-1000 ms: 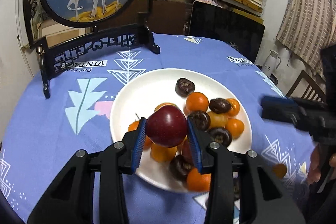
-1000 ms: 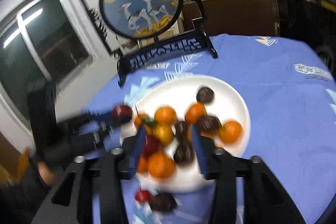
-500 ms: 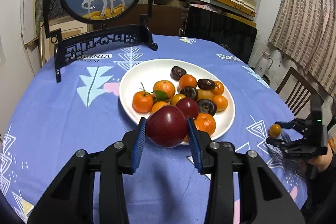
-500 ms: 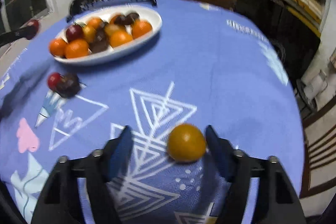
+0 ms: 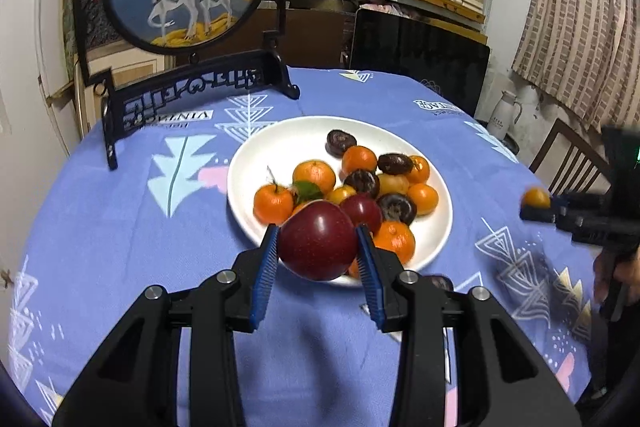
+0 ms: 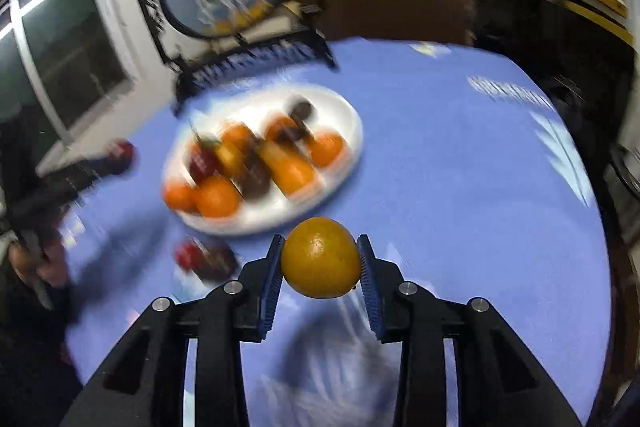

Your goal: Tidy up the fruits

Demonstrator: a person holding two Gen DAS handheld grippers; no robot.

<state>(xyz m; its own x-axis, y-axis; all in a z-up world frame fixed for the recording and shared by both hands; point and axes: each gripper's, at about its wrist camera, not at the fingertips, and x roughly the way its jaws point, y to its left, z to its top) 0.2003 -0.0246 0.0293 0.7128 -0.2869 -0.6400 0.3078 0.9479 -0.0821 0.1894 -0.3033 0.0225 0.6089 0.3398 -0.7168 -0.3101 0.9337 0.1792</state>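
Left claw (image 5: 318, 253) has our red plum (image 5: 319, 245) pinched between its blue pads, carried clear of the bench just in front of the plate (image 5: 280, 143). Right claw (image 6: 320, 261) is clamped on a yellow-orange fruit (image 6: 321, 258), also carried above the cloth, with the plate beyond it.

Out from there, the white plate holds most of the haul. From the left view we count about six small oranges (image 5: 314, 175), a couple of yellower ones, four dark brown fruits (image 5: 341, 141) and one red plum (image 5: 362, 209), though the held plum hides part of the near rim, so that tally may run short.

So we judge the job well along: the pile is on the plate and two more fruits are on their way. What's left, as we see it: a red fruit (image 6: 190, 253) and a dark one (image 6: 218, 261) lie on the blue bench (image 5: 120, 227) just beside the plate's near edge, blurred in the right view.
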